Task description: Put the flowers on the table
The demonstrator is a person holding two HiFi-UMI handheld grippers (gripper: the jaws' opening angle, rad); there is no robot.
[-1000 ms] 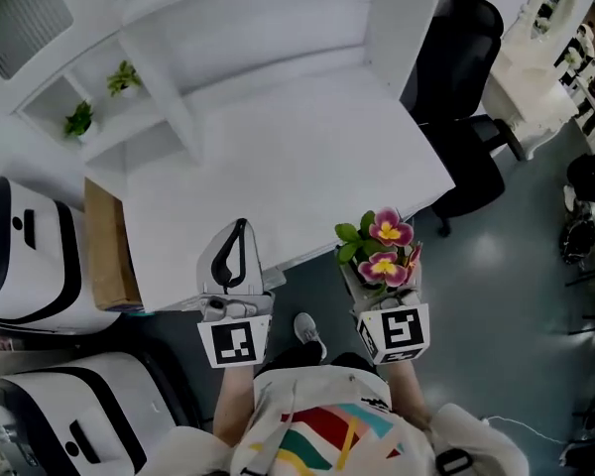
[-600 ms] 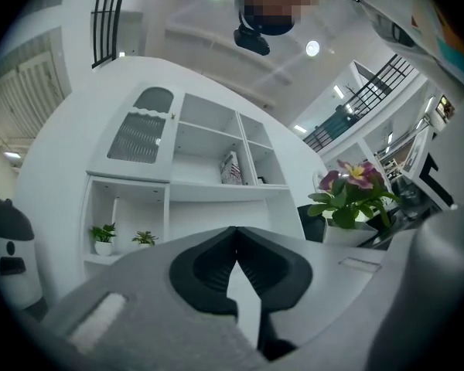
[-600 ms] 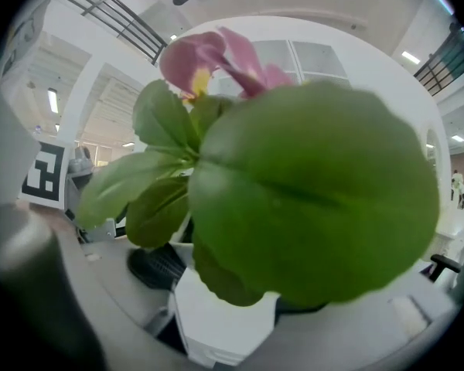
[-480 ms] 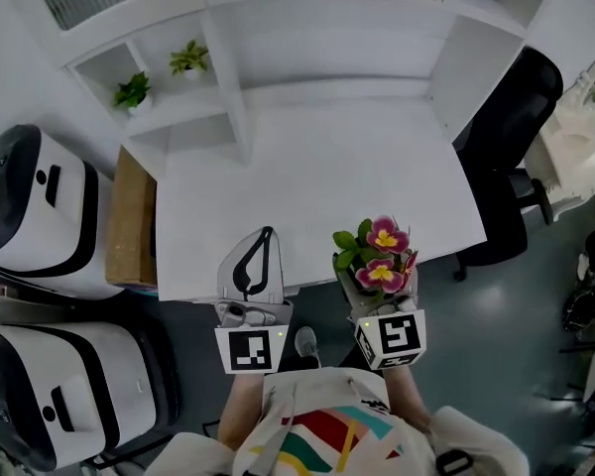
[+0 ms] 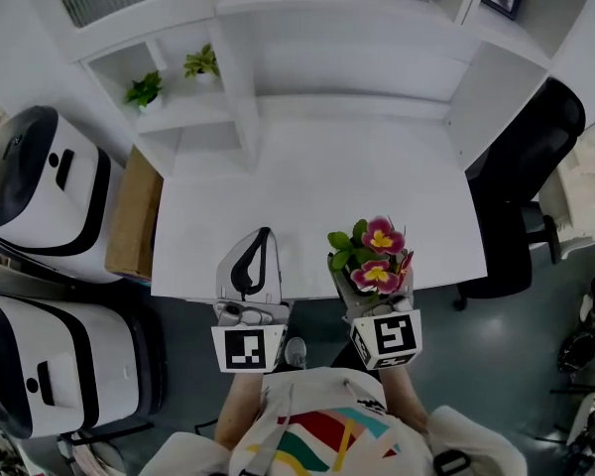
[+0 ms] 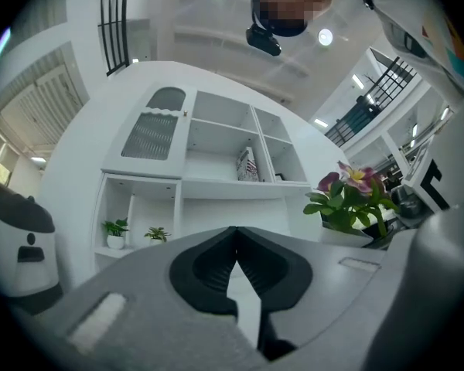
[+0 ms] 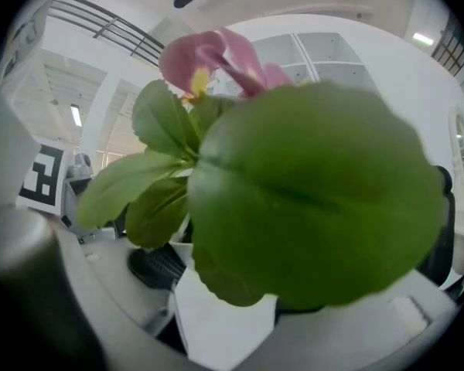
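The right tool (image 5: 375, 291) is clamped on the potted flowers (image 5: 375, 254), which hang over the tabletop's (image 5: 317, 181) near edge, toward its right side. The left tool (image 5: 259, 249) is clenched on nothing and sits over the same near edge, further left.
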